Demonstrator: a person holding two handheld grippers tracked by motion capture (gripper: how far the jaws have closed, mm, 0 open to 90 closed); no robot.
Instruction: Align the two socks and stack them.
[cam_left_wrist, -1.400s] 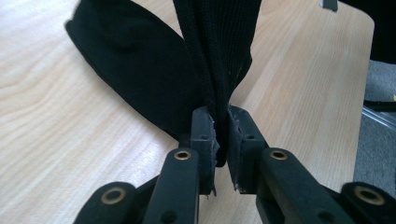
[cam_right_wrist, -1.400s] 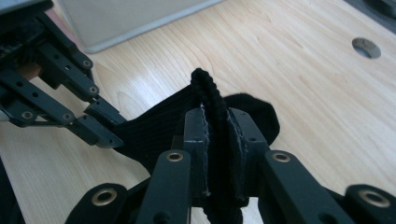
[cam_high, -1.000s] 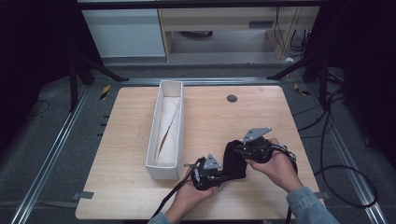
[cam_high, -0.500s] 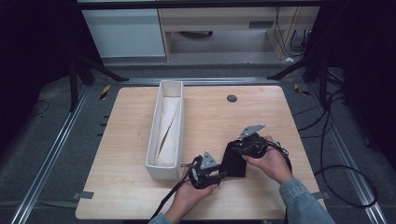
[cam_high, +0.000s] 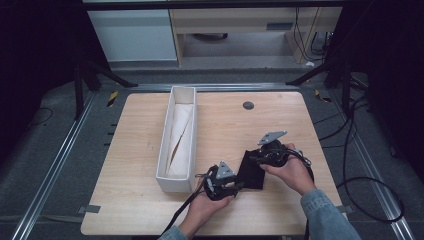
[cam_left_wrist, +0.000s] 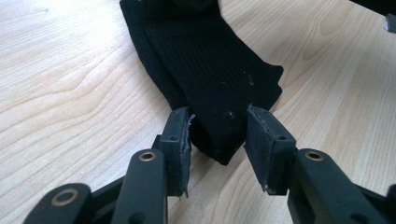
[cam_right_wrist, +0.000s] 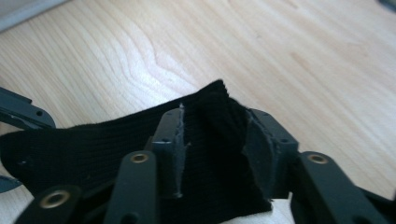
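High view: our left gripper and right gripper sit at opposite ends of a black cloth lying on the table, right of the white tray.

Left gripper view: jaws part open, just been opening. Cloth's end lies between the pads, on the wood; left pad touching, right pad clear.

Right gripper view: jaws part open, just widened. Cloth bunched between them, pads against it; whether they press, we can't tell.
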